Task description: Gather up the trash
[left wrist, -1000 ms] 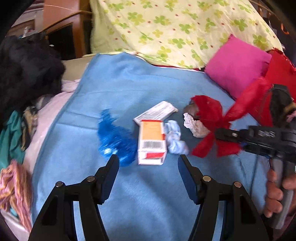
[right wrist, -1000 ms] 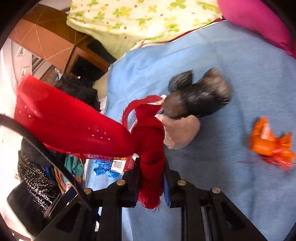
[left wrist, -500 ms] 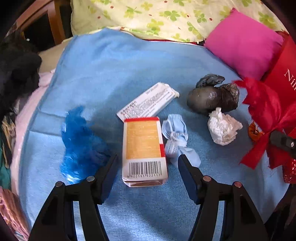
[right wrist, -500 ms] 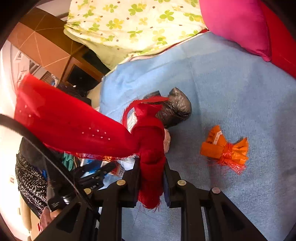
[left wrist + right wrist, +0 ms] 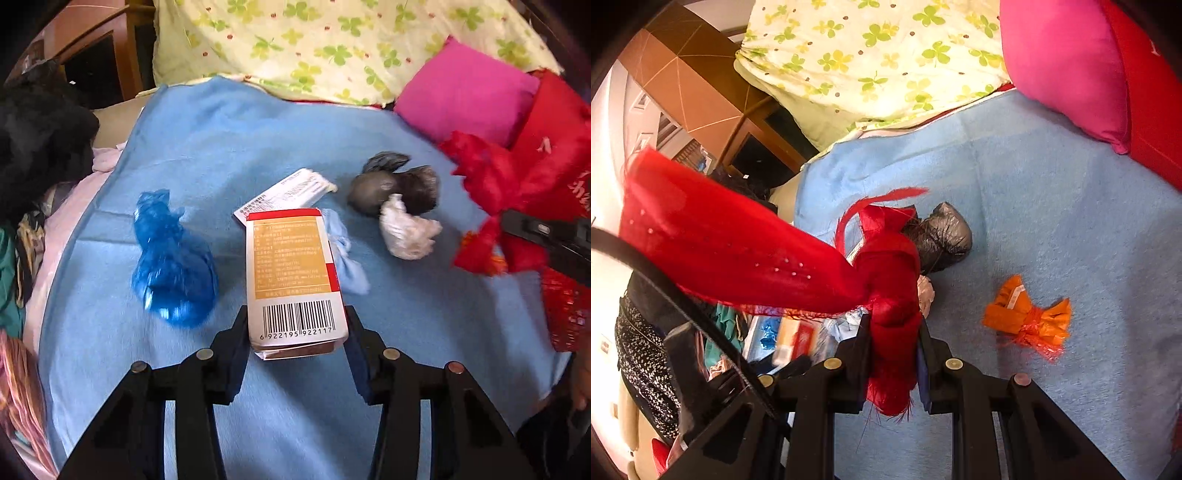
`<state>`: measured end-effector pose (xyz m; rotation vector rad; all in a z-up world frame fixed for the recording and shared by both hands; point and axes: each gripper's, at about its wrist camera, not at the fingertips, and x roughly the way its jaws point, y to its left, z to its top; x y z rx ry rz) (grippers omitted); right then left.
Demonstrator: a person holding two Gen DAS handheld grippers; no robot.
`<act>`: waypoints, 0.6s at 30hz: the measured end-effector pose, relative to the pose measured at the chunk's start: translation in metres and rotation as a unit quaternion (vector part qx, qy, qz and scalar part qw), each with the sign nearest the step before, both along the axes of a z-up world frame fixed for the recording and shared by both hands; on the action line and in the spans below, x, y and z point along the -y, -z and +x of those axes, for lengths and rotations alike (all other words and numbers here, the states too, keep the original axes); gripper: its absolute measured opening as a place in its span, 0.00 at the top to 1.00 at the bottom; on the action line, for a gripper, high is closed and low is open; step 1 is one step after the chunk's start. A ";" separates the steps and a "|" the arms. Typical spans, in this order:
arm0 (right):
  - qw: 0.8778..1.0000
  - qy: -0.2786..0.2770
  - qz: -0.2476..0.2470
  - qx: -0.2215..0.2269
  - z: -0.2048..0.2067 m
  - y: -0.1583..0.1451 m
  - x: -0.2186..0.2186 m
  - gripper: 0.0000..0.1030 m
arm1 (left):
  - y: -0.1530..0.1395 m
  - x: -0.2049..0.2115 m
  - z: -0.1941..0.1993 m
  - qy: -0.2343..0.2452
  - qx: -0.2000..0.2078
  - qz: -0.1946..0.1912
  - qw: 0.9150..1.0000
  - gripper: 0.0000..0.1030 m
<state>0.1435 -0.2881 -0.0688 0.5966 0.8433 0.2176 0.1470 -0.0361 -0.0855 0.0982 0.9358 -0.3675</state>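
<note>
My left gripper (image 5: 295, 325) is shut on a white and orange carton (image 5: 291, 273) with a barcode, on the blue blanket (image 5: 229, 147). Around it lie a blue plastic wad (image 5: 170, 258), a white flat box (image 5: 291, 190), a pale blue cloth scrap (image 5: 345, 254), a white crumpled tissue (image 5: 406, 232) and a dark grey plastic ball (image 5: 391, 184). My right gripper (image 5: 892, 343) is shut on the knotted handle of a red bag (image 5: 731, 251), which also shows in the left wrist view (image 5: 517, 192). An orange wrapper (image 5: 1027, 317) lies right of it.
A pink cushion (image 5: 465, 92) and a clover-print pillow (image 5: 332, 44) lie at the back of the bed. Dark clothes (image 5: 40, 136) pile at the left edge, with a wooden cabinet (image 5: 96, 44) behind. A red box (image 5: 1152, 92) stands at the far right.
My left gripper moved forward over the carton and closed on its barcode end. My right gripper stayed shut on the red bag while drifting back from the grey ball.
</note>
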 end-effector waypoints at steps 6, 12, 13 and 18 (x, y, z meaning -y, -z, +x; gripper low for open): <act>1.000 0.004 -0.008 0.029 -0.016 -0.012 0.007 0.78 | -0.023 0.005 -0.041 -0.002 0.029 -0.003 1.000 0.52; 0.997 0.004 -0.043 0.067 -0.037 -0.029 0.003 0.78 | -0.046 0.013 -0.064 -0.009 0.056 -0.009 0.998 0.52; 0.996 0.002 -0.052 0.076 -0.043 -0.033 0.002 0.78 | -0.050 0.016 -0.068 -0.007 0.059 -0.009 0.998 0.52; 0.989 -0.005 -0.091 0.113 -0.061 -0.050 -0.003 0.78 | -0.066 0.031 -0.082 -0.002 0.078 0.000 0.997 0.52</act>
